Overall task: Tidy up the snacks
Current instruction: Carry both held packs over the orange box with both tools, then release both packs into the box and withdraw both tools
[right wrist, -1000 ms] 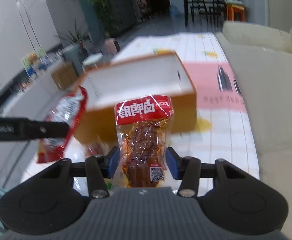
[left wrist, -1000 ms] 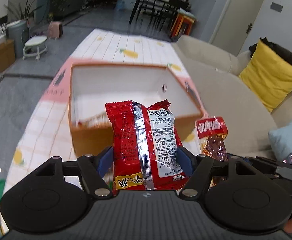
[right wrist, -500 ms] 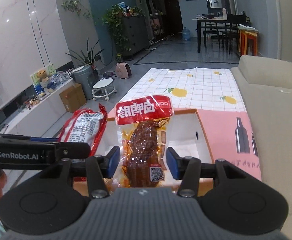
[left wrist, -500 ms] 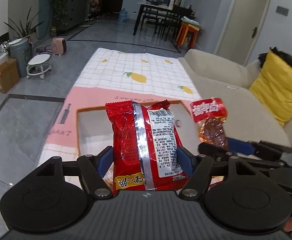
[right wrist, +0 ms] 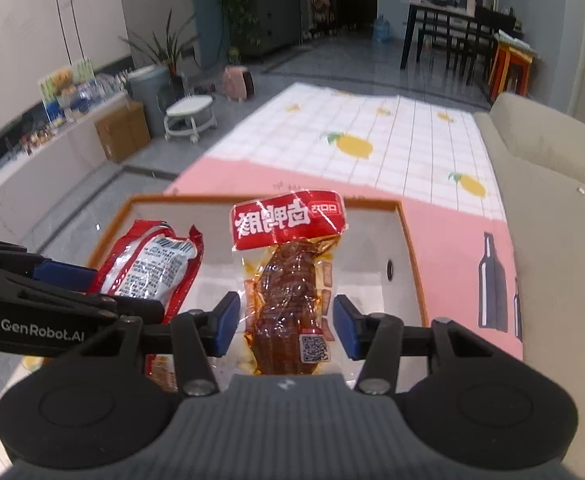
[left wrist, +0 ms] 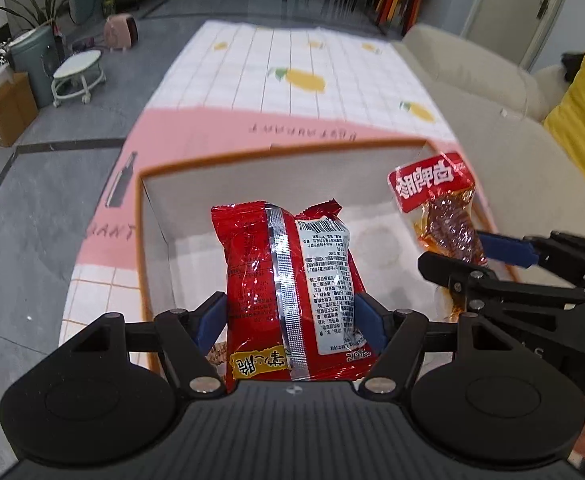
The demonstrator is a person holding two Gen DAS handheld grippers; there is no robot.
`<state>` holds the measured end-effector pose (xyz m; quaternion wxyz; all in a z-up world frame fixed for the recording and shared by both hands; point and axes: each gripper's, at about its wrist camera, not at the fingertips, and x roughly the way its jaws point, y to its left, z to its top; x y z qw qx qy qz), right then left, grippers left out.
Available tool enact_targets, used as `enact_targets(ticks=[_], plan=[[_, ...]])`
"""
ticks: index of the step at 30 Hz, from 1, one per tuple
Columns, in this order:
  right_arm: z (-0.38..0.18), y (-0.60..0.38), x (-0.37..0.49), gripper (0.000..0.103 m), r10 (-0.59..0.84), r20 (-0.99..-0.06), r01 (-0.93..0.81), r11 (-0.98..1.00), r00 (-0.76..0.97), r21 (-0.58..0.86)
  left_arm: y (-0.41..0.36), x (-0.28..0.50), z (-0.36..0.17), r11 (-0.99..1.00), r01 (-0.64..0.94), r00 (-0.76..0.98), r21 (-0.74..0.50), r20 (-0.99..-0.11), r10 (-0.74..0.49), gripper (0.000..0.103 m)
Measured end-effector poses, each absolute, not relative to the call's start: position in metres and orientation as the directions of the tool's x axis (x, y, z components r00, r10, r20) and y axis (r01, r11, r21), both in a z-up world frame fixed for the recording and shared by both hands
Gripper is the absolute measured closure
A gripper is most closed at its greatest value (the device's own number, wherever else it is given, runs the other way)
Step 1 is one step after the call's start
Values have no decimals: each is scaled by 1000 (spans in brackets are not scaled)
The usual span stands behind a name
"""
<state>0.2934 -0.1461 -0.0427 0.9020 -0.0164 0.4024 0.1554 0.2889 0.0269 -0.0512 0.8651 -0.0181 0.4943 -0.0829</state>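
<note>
My left gripper clamps a red snack bag; my right gripper pinches a clear meat packet, both above the white box.

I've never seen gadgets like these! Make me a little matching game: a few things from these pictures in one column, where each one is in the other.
Things:
1. shiny red foil snack packet
2. clear pouch of brown meat with a red top
3. white box with orange rim
4. yellow cushion

Places:
A. on the pink and checked cloth
B. in the right hand-held gripper
C. on the beige sofa
D. in the left hand-held gripper

Pairs: 1-D, 2-B, 3-A, 4-C
</note>
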Motion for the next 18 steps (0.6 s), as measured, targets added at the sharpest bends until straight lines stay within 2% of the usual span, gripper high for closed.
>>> enact_targets(ticks=[10, 18], plan=[[-88, -139, 320, 53, 226, -815, -350, 936, 534, 30, 11, 298, -86, 976, 216, 433, -6, -896, -101, 24], [-106, -136, 324, 51, 196, -848, -354, 935, 492, 11, 5, 299, -100, 966, 255, 411, 39, -909, -72, 24]])
